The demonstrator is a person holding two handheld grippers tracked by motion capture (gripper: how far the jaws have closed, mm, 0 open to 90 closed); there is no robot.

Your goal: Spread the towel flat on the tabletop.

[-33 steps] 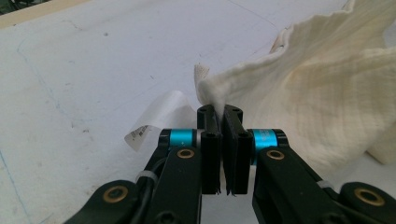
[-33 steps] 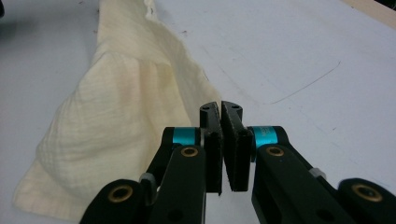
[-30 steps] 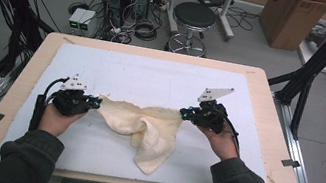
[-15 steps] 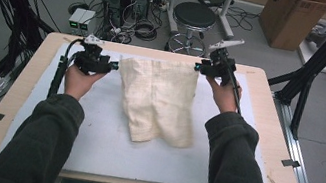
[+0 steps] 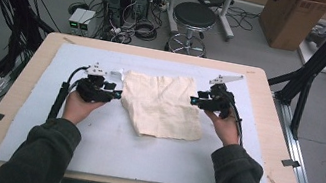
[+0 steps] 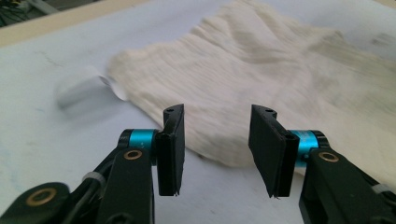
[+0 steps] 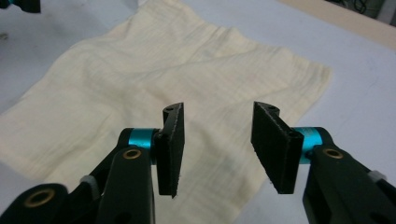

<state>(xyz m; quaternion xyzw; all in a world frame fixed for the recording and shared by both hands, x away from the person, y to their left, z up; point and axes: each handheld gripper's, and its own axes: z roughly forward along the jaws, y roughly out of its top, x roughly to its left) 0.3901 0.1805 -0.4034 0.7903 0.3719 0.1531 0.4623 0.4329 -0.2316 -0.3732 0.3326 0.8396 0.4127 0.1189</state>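
One cream cloth (image 5: pixel 162 105) lies spread flat on a white mat (image 5: pixel 105 147) that covers a wooden table (image 5: pixel 271 141), and two hand-held tongs sit one at each side of it. The left gripper (image 5: pixel 115 94) rests just beside the cloth's left edge, its jaws pointing toward the fabric. The right gripper (image 5: pixel 193 100) rests at the cloth's right edge, jaws also pointing inward, so the cloth lies between the two.

In the left gripper view, the left gripper (image 6: pixel 216 149) has its two black jaws spread apart with nothing between them; the cloth (image 6: pixel 280 79) begins just ahead of the jaw tips and stretches away in soft ridges. A small white blurred scrap (image 6: pixel 79 91) lies on the mat ahead and to the left of these jaws, just beside the cloth's corner.

In the right gripper view, the right gripper (image 7: pixel 217 149) is likewise released, jaws wide and empty, hovering over the near part of the cloth (image 7: pixel 177 74), which spreads out ahead and to the left of the jaws.

Two hands hold the tongs, one each, with dark green sleeves behind them. One cable trails from each gripper back toward the person.

Beyond the table, well ahead of both tongs, stand one round black stool (image 5: pixel 193 15), one cardboard box (image 5: pixel 291 15), and computer towers among loose cables on the floor. Nothing lies between either gripper and the cloth
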